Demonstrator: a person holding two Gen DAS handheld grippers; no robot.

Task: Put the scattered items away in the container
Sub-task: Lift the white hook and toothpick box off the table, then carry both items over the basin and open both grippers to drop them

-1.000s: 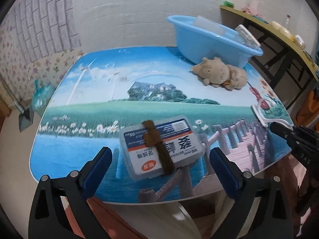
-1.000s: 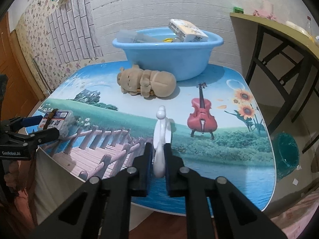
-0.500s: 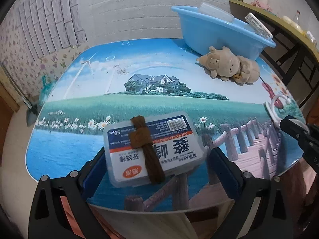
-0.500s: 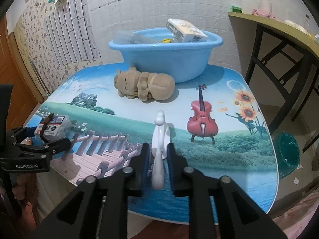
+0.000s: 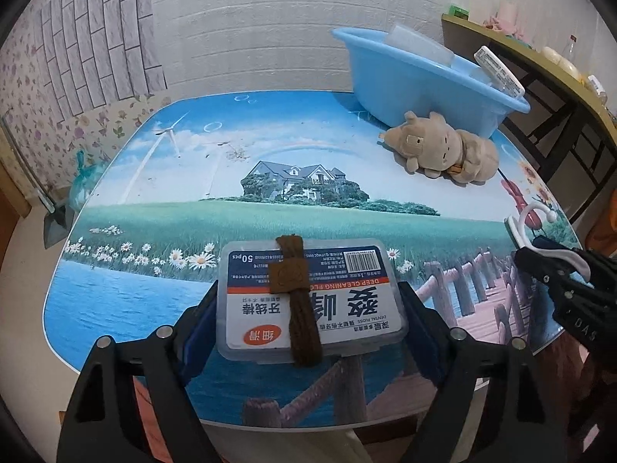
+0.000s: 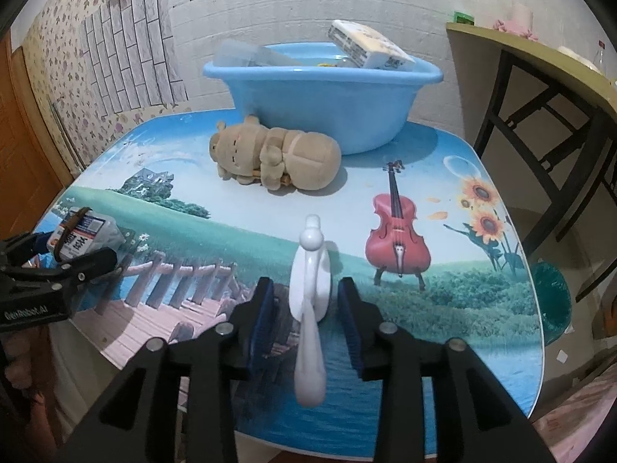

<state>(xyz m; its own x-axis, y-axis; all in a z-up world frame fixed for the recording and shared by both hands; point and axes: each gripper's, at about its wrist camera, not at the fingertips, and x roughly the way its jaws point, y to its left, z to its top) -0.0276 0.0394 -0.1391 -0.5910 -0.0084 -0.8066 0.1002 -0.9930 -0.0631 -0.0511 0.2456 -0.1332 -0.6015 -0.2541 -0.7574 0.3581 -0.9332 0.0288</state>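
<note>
Dental floss box [image 5: 311,301] is bracketed by the left gripper [image 5: 308,318], pads apparently touching its sides, ready for lifting. White hook [image 6: 311,308] sits loose between the right gripper's [image 6: 306,308] parted pads. Both await the blue basin [image 6: 327,92], where 2 items already lie.

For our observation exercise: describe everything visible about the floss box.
The floss box is a flat, rounded, translucent plastic case with a blue, white and red label reading "dental floss" and "50 pcs". A brown cord lies across its lid. It sits near the table's front edge, between the left hand-held gripper's fingers.
</note>
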